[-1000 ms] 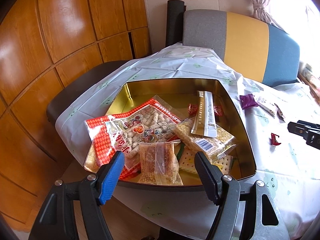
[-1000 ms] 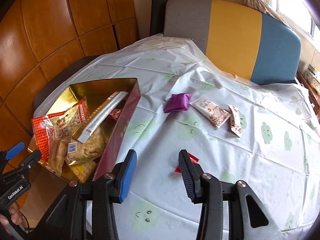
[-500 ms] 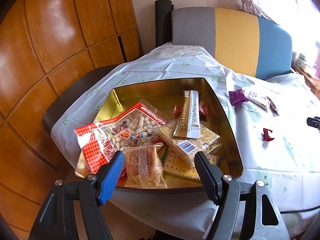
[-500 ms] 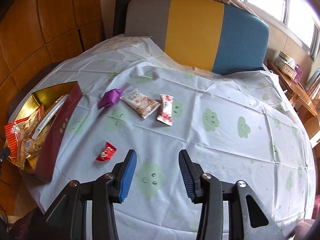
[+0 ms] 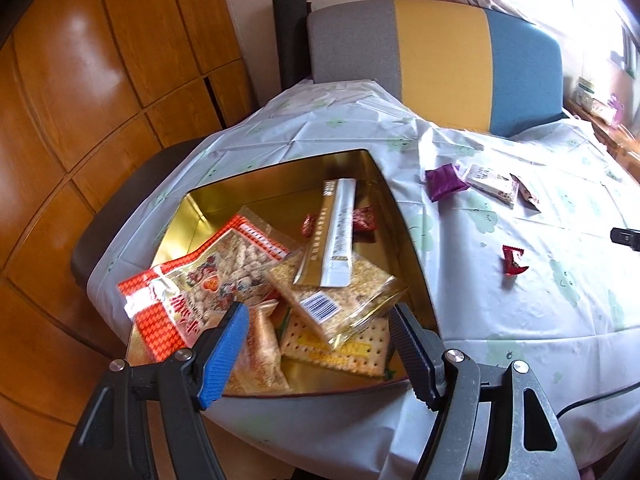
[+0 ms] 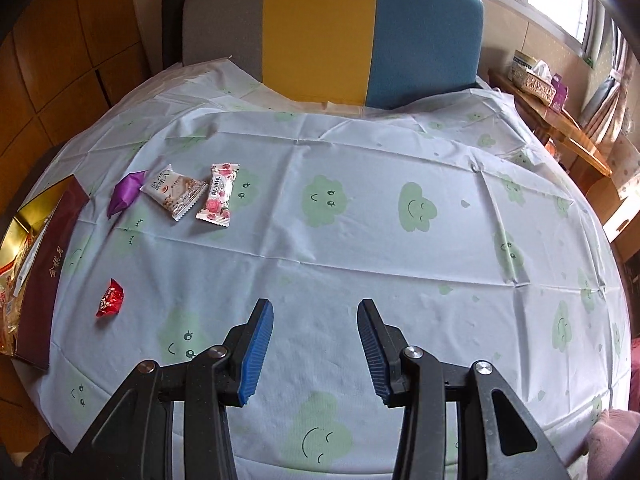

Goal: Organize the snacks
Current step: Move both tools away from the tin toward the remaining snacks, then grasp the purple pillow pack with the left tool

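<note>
A gold-lined tin (image 5: 256,184) at the table's left edge holds several snack packs: a red peanut bag (image 5: 200,280), a long silver-gold sachet (image 5: 336,232) and crackers (image 5: 340,344). My left gripper (image 5: 320,344) is open and empty, just before the tin's near rim. On the cloth lie a purple pack (image 6: 124,196), a white pack (image 6: 174,192), a pink rose pack (image 6: 218,200) and a red candy (image 6: 110,300). My right gripper (image 6: 316,344) is open and empty above bare cloth, right of the red candy. The tin's maroon wall (image 6: 44,272) shows at that view's left.
The round table wears a pale cloth with green cloud faces (image 6: 400,208). A grey, yellow and blue chair back (image 6: 332,36) stands behind it. Wooden wall panels (image 5: 100,80) lie to the left. A side table with a tissue box (image 6: 536,76) is at the right.
My right gripper has swung right and back from the tin, so the loose snacks now lie to its left. My left gripper has drawn back slightly and turned right. Both stayed open.
</note>
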The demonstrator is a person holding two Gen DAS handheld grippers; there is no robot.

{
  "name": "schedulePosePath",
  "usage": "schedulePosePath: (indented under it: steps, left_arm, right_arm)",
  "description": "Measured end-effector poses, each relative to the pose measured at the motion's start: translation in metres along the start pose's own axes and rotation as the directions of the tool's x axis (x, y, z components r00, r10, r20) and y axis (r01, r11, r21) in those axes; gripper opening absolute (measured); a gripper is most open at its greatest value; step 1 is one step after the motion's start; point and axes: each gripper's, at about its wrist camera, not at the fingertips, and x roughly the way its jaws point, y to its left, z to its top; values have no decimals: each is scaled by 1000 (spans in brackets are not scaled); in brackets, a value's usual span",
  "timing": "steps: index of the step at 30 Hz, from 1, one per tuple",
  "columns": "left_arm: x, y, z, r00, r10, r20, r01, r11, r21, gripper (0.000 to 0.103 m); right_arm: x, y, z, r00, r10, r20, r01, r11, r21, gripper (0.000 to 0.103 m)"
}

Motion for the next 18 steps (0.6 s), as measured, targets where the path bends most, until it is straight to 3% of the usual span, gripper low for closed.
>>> schedulePosePath:
  steps: [8,14,18]
  left_arm:
    - [16,-33,37,992,-117,-44,118,992,35,73]
    - [41,-60,74,966,-227,-126,228,974,-4,73]
    - [60,-82,98,965,-227,-134,230,973,7,72]
  right_arm:
    - [3,-3,2,998,59,-29,-57,997,51,45]
    - [3,-9,3,995,90,-38,-86,991,107,45]
    - [1,-10,3,995,97,-34,-93,989,116,45]
